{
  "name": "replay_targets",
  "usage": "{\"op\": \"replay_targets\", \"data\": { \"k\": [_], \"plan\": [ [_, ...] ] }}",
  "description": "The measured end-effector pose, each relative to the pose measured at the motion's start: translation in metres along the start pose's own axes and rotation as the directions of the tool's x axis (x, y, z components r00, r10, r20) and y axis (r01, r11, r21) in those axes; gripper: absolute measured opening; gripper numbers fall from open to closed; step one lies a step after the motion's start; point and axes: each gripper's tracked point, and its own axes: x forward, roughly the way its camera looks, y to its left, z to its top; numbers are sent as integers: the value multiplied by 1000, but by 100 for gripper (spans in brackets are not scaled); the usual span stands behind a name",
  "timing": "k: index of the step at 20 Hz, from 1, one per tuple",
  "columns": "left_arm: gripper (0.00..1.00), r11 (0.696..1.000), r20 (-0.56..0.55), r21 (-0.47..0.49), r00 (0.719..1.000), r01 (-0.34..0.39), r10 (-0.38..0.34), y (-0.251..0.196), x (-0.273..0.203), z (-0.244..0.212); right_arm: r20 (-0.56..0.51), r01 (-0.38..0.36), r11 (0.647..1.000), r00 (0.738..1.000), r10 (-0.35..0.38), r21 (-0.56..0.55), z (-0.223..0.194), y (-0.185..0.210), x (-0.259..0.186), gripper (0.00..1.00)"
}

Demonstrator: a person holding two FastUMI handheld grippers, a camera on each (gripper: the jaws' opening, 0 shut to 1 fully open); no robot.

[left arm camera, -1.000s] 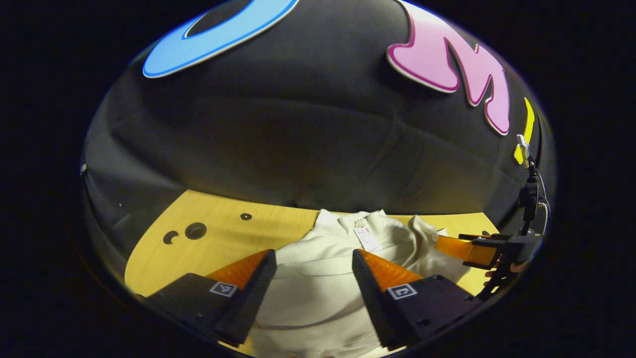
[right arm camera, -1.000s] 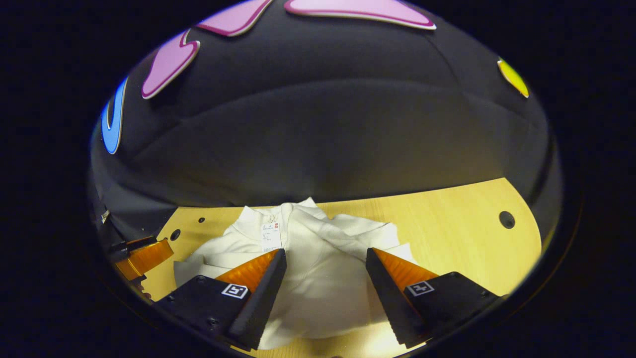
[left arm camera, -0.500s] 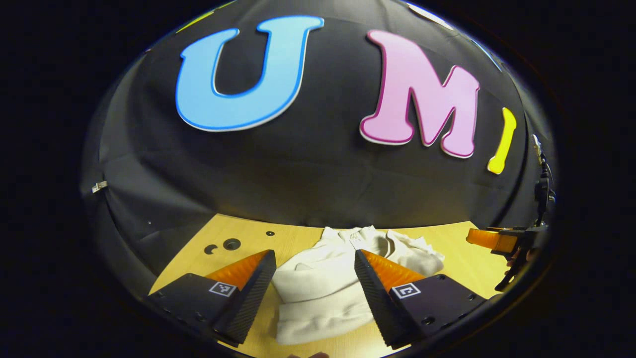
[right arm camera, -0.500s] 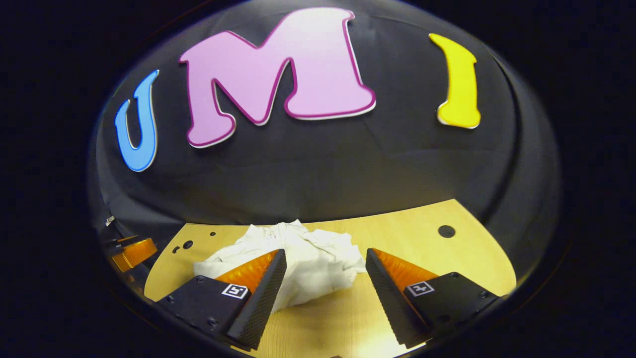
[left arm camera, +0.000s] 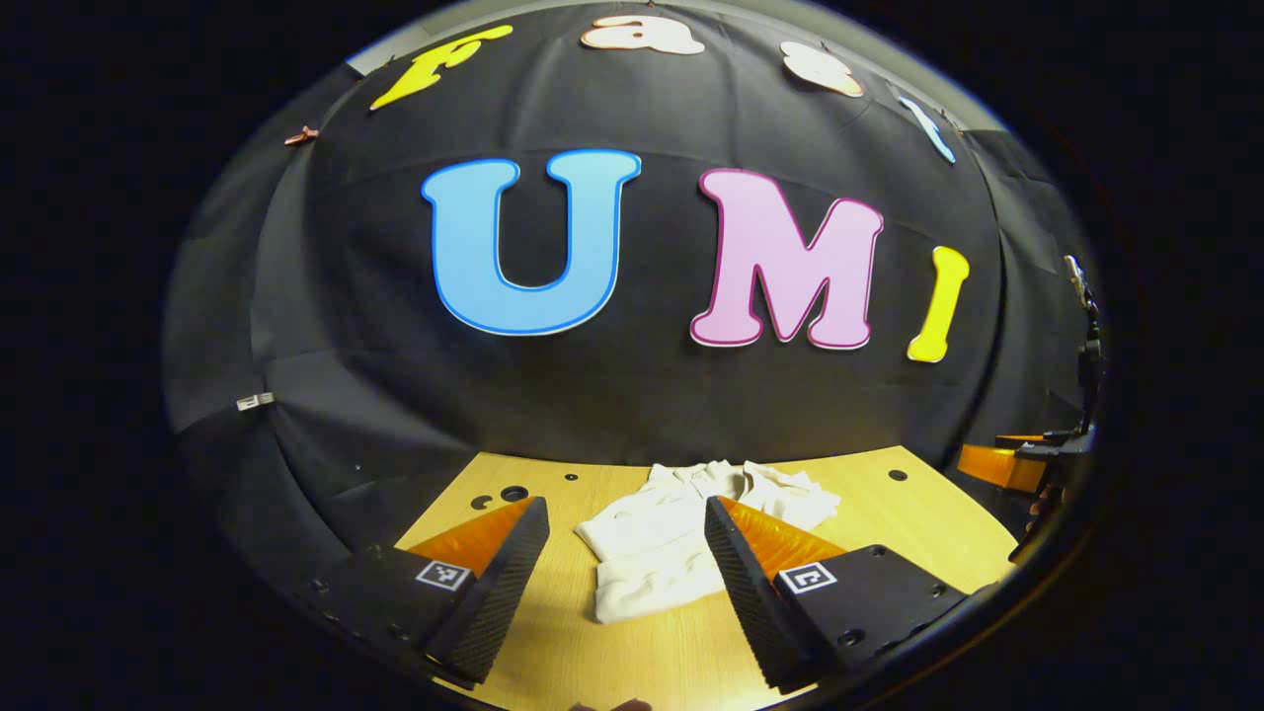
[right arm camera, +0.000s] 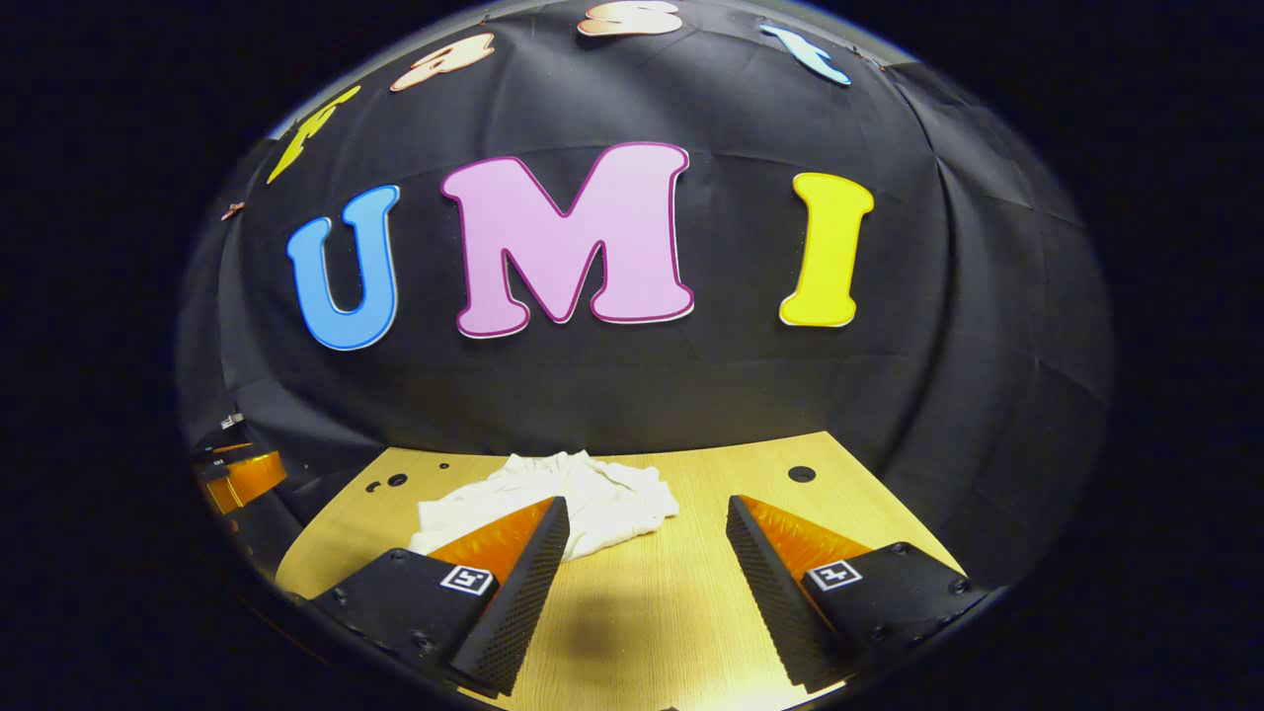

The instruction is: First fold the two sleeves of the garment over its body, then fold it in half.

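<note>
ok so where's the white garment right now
The white fabric garment lies bunched on the wooden table near the black back wall, ahead of the open left tool; in the right gripper view it sits left of centre.

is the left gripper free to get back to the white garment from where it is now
Probably yes: the left gripper hangs open above the table, with the garment straight ahead and only bare wood between.

Black cloth wall behind and around the booth, creased with soft folds, light wooden table with visible grain below it, several small dark round holes in the tabletop, warm light on the wood, darker corners at both sides
</note>
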Motion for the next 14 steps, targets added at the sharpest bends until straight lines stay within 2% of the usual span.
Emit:
{"op": "replay_targets", "data": {
  "k": [1,2,3,7,10,12,14],
  "plan": [
    [97,1000,9,-1,1000,1,-1,0,-14,0,0,-8,1000,1000,8,4,-4,4,-16,98],
    [92,1000,21,-6,1000,-1,1,1,-28,1,0,-9,1000,1000,9,7,-9,5,-31,98],
    [98,1000,28,-21,1000,3,-2,0,-43,0,1,-9,1000,1000,9,6,-13,5,-44,98],
    [97,994,40,-106,999,33,-29,-1,-98,-17,6,-12,1000,1000,12,22,-29,10,-91,98],
    [98,994,36,-106,999,21,-18,11,-138,-39,30,-20,1000,999,19,9,-36,13,-120,98],
    [98,992,36,-121,999,23,-18,12,-161,-54,9,-33,999,999,33,12,-50,17,-138,98],
    [97,990,45,-130,998,51,-45,7,-176,-65,-14,-45,999,999,45,17,-62,19,-151,98]
  ]
}}
